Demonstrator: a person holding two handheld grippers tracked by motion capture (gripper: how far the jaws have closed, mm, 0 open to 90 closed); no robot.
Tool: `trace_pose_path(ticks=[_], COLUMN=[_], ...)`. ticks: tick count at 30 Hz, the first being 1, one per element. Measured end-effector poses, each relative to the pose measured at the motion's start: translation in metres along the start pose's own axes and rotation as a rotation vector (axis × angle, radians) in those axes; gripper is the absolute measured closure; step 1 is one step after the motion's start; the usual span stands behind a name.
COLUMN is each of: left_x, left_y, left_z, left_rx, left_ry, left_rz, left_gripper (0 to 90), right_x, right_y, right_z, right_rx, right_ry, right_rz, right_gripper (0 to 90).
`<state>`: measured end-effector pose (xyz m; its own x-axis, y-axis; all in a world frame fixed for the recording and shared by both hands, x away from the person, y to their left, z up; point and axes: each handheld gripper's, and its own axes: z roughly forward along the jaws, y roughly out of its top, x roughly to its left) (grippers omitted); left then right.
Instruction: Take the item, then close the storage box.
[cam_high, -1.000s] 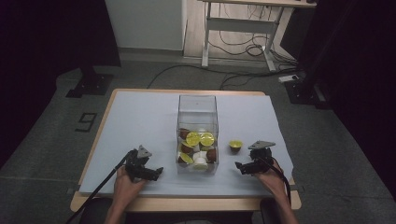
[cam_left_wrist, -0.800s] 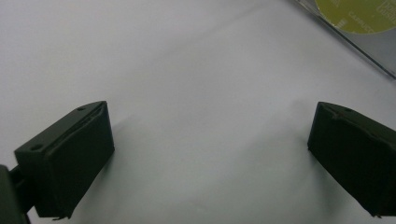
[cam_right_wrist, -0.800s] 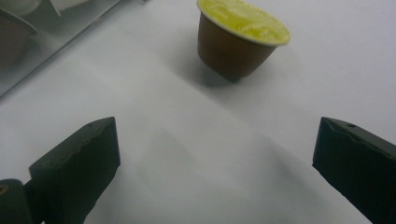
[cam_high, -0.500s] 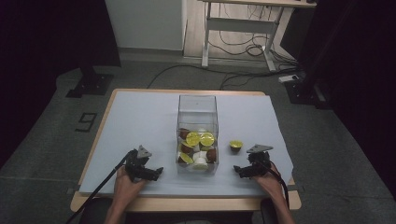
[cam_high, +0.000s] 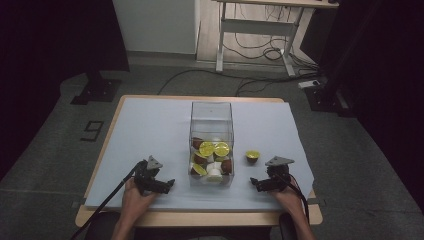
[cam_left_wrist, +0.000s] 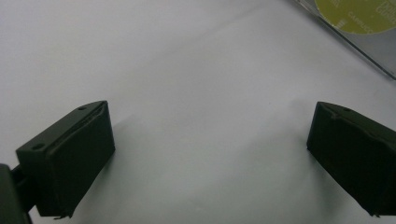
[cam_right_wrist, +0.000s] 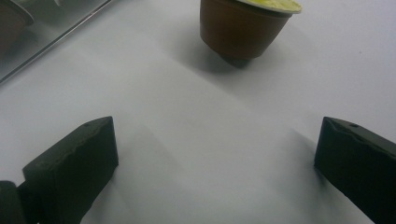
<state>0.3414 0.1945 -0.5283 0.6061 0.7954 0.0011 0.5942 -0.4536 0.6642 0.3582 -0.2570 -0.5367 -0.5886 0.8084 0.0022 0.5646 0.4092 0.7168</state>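
Seen from above: left gripper (cam_high: 167, 185) resting low on the pale sheet (cam_high: 150, 125) covering the desk (cam_high: 200, 218), held in the person's left hand (cam_high: 134, 196), near the front edge and left of the clear plastic box (cam_high: 211, 112). Jaws spread wide, nothing between them but bare sheet, as the left gripper view confirms (cam_left_wrist: 210, 154); in that view's top right corner, a wall of the box with a yellow-green capsule lid (cam_left_wrist: 359, 14) behind it.

Right gripper (cam_high: 254, 184) held in the right hand (cam_high: 287, 197) on the other side of the box, also near the front edge, pointing inward toward the box. Jaws likewise wide apart and empty in the right gripper view (cam_right_wrist: 215, 163).

Loose coffee capsule (cam_high: 252, 156) standing upright on the sheet just right of the box, apart from its wall and a little beyond the right gripper. In the right gripper view, the same capsule (cam_right_wrist: 245, 28) ahead of the jaws, brown body, yellow-green foil lid on top, not touched by either jaw.

Inside the box, a heap of capsules (cam_high: 212, 160) piled at the near end: brown bodies, yellow-green lids, some white ones, lying at mixed angles.
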Motion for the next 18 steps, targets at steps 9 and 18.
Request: trace_pose_path(ticks=[9, 18], left_x=[0.0006, -0.0028], left_y=[0.0001, -0.0014], left_z=[-0.0001, -0.0056], left_rx=[0.002, 0.009], left_ry=[-0.005, -0.036], left_rz=[-0.003, 0.035], left_gripper=[0.7, 2.6], right_x=[0.0006, 0.0041], right_y=[0.0004, 0.0027], right_z=[-0.0002, -0.0040], right_rx=[0.002, 0.010], right_ry=[-0.004, -0.012], right_rz=[0.001, -0.009], right_gripper=[0.0, 0.6])
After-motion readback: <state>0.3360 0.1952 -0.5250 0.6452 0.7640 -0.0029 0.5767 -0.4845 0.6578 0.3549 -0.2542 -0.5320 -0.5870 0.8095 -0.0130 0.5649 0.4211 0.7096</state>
